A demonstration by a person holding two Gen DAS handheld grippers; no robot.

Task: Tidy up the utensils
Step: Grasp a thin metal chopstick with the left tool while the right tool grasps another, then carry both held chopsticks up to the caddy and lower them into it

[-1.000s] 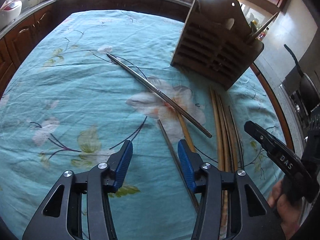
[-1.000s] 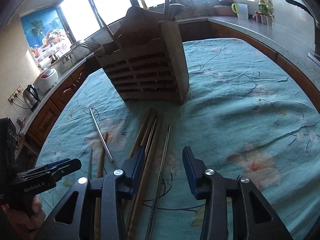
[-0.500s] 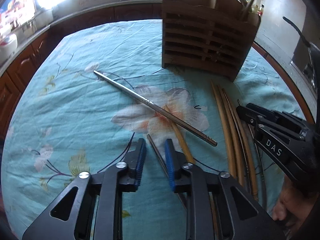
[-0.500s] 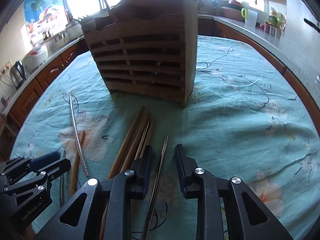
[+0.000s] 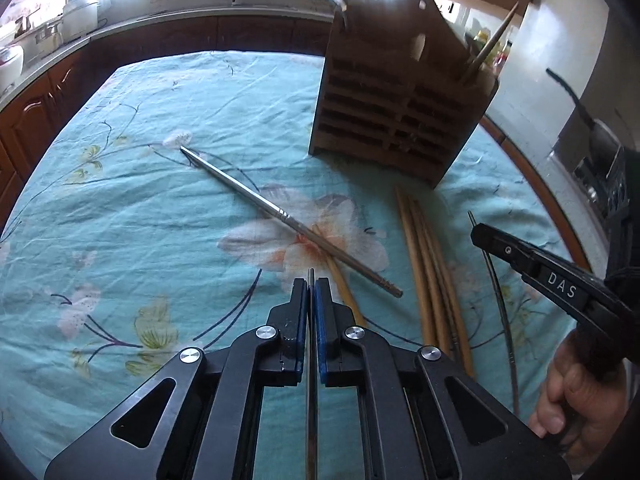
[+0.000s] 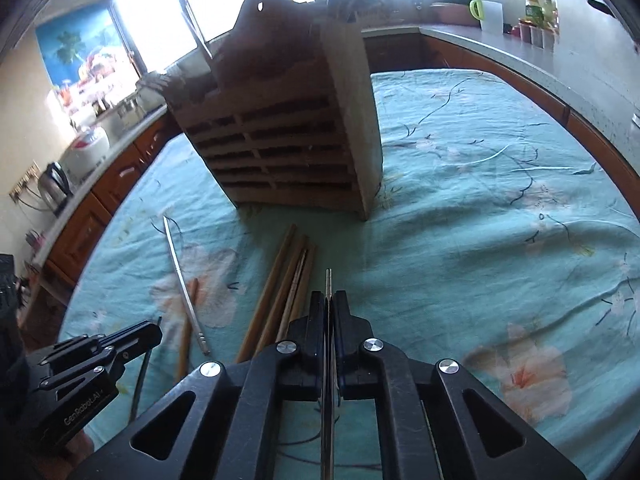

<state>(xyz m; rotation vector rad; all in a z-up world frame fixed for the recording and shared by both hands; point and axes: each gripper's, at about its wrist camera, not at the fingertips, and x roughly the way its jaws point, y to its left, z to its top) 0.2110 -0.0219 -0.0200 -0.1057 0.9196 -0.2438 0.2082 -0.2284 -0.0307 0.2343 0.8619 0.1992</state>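
Right of holder, tablecloth lies bare.

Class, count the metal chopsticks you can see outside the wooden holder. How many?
3. One is clamped in the left gripper, one in the right gripper, and a loose metal chopstick lies across the cloth's flower. A fourth may hide among the wooden chopsticks.

Both tongs are black frames with triangular cut-outs, silver screws and blue pads — left tongs, right tongs lettered "DAS".
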